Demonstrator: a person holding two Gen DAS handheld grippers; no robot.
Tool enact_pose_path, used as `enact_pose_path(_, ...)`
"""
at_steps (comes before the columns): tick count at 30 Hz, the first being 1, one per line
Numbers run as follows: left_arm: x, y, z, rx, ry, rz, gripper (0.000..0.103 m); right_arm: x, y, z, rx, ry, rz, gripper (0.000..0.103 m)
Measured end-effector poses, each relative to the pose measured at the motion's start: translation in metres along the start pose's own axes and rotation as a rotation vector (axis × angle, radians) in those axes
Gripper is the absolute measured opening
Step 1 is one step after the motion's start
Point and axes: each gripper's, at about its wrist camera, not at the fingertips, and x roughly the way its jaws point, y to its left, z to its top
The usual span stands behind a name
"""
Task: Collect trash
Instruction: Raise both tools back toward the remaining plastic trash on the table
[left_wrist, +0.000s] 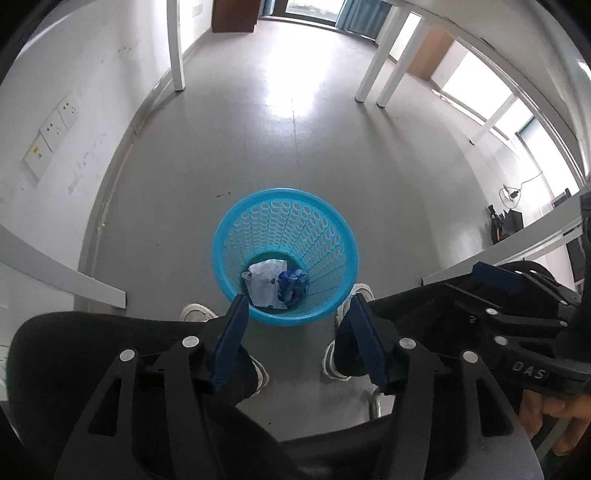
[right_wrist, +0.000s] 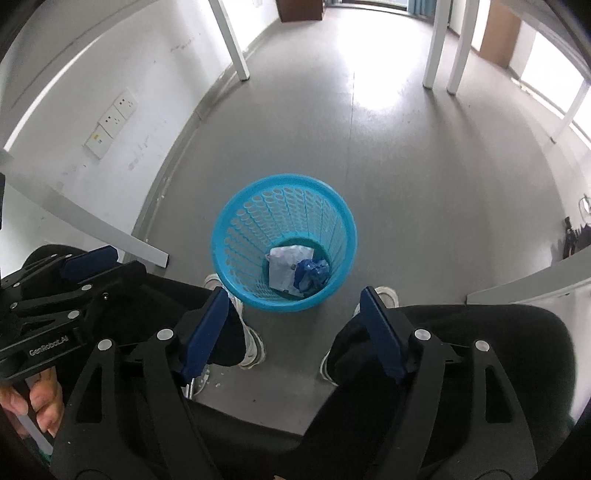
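Basket (left_wrist: 325, 236) (blue, on the floor (left_wrist: 332, 155)) holds crumpled trash (left_wrist: 267, 282); we hover our left hand-held gripper (left_wrist: 297, 314) and right hand-held gripper (right_wrist: 295, 306) above, both spread, empty.

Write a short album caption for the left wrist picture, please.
Open left hand-held gripper above a blue mesh wastebasket holding crumpled white paper and a blue wrapper.

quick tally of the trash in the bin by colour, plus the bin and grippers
White crumpled paper: 1
Dark blue crumpled wrapper: 1
Blue mesh bin: 1
left gripper, open and empty: 1
right gripper, open and empty: 1
Total: 5
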Motion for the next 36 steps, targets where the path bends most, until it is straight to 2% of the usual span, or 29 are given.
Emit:
enact_pose_path(2, -0.009, 0.002, -0.003, -0.007, -0.011, -0.001, 0.063, -0.015, 0.000, -0.004, -0.009, -0.026, 0.003, 0.072)
enact_pose_path(4, -0.023, -0.002, -0.008, 0.028, -0.042, 0.046, 0.065, -0.030, 0.000, -0.009, -0.009, -0.038, 0.034, 0.075)
enact_pose_path(9, -0.063, -0.009, -0.017, 0.058, -0.111, 0.020, 0.071, -0.080, 0.000, -0.021, -0.030, -0.112, 0.097, 0.078)
enact_pose_path(12, -0.096, -0.016, -0.020, 0.086, -0.187, 0.001, 0.079, -0.110, 0.000, -0.024, -0.052, -0.172, 0.106, 0.081)
enact_pose_path(17, -0.136, -0.019, -0.023, 0.107, -0.281, -0.002, 0.098, -0.146, -0.001, -0.020, -0.065, -0.241, 0.125, 0.084)
enact_pose_path(21, -0.159, -0.023, -0.018, 0.118, -0.338, 0.009, 0.097, -0.182, -0.001, -0.008, -0.079, -0.324, 0.149, 0.091)
enact_pose_path(24, -0.178, -0.024, -0.015, 0.124, -0.384, -0.011, 0.097, -0.213, -0.001, 0.000, -0.090, -0.398, 0.151, 0.094)
enact_pose_path(26, -0.192, -0.027, -0.011, 0.136, -0.426, -0.011, 0.097, -0.230, 0.000, 0.010, -0.096, -0.442, 0.145, 0.094)
enact_pose_path(30, -0.215, -0.031, 0.010, 0.167, -0.508, 0.009, 0.097, -0.259, 0.002, 0.042, -0.103, -0.533, 0.129, 0.094)
enact_pose_path(36, -0.227, -0.022, 0.052, 0.143, -0.553, 0.017, 0.097, -0.278, -0.001, 0.097, -0.093, -0.596, 0.116, 0.094)
